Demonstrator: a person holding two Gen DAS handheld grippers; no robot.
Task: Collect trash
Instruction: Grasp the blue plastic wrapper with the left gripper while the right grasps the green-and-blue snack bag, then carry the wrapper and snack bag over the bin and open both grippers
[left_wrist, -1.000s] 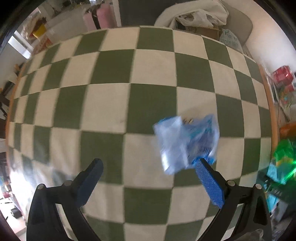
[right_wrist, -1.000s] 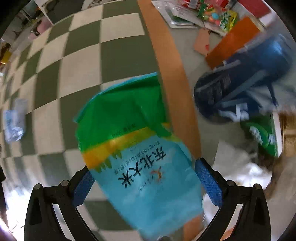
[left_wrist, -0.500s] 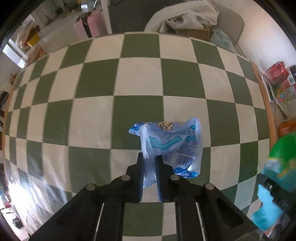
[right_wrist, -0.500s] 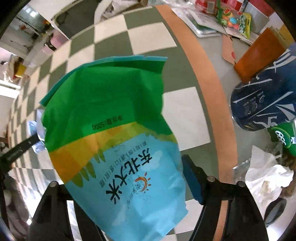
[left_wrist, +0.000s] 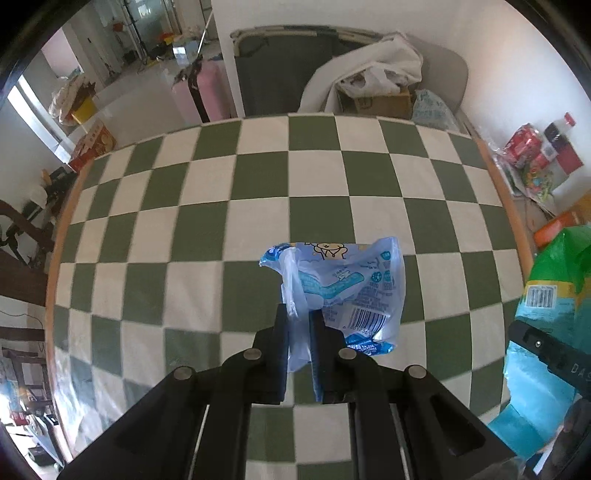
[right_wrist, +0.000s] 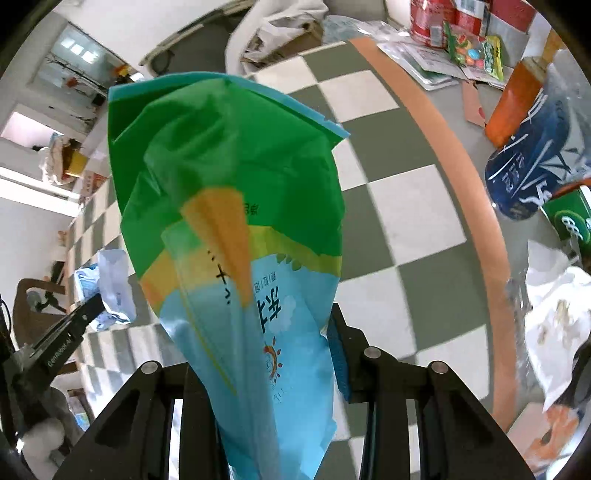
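Pale blue wrapper (left_wrist: 343, 291) now off the checkered rug (left_wrist: 184, 229), pinched in the clenched left tongs (left_wrist: 298, 314). Green-and-blue rice bag (right_wrist: 236, 236) likewise lifted clear near the rug's orange edge, right tongs (right_wrist: 266, 354) just clamped on it. Both pieces collected, ready for carrying. Both tongs angled steeply downward.
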